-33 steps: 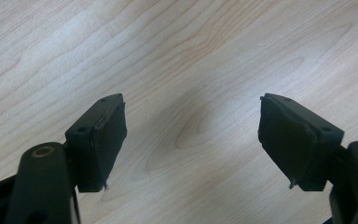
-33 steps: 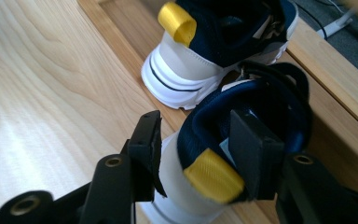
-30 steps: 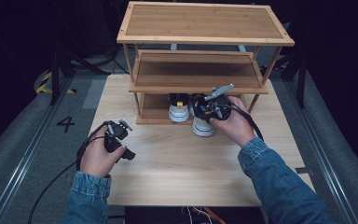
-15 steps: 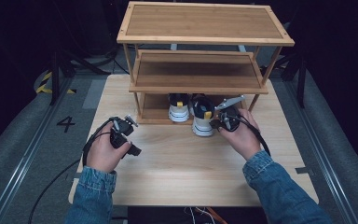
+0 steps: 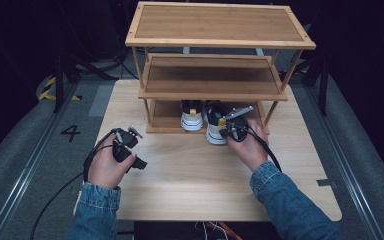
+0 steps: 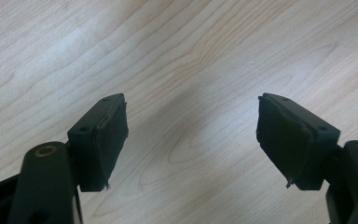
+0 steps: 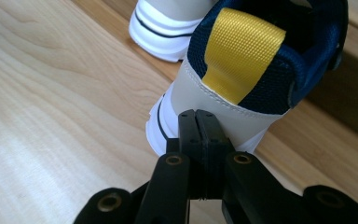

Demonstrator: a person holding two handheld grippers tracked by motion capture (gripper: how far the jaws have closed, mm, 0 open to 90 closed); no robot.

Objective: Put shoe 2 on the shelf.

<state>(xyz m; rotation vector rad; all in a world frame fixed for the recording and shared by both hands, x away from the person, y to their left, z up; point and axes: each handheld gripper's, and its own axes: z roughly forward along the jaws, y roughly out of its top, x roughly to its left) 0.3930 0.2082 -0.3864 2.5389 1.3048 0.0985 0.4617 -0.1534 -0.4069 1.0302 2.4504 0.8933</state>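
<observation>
Floor marking "4" (image 5: pixel 70 132), right hand-held gripper (image 7: pixel 198 122) closed empty behind sneaker (image 7: pixel 242 79), left hand-held gripper (image 6: pixel 191 135) wide, brand perhaps hidden.

A three-tier wooden shoe rack (image 5: pixel 220 30) stands at the far side of a pale wooden table (image 5: pixel 190 180). Grey padded rails (image 5: pixel 15 165) flank the table left and right, and a "4" marker (image 5: pixel 70 132) sits at left.

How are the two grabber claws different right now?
The left gripper has its black jaws wide apart over bare wooden table; the right gripper has just squeezed its jaws together, nothing between them. The left hangs away from the shoes; the right sits at the white shoe's yellow-tabbed heel. Both are hand-held.
</observation>
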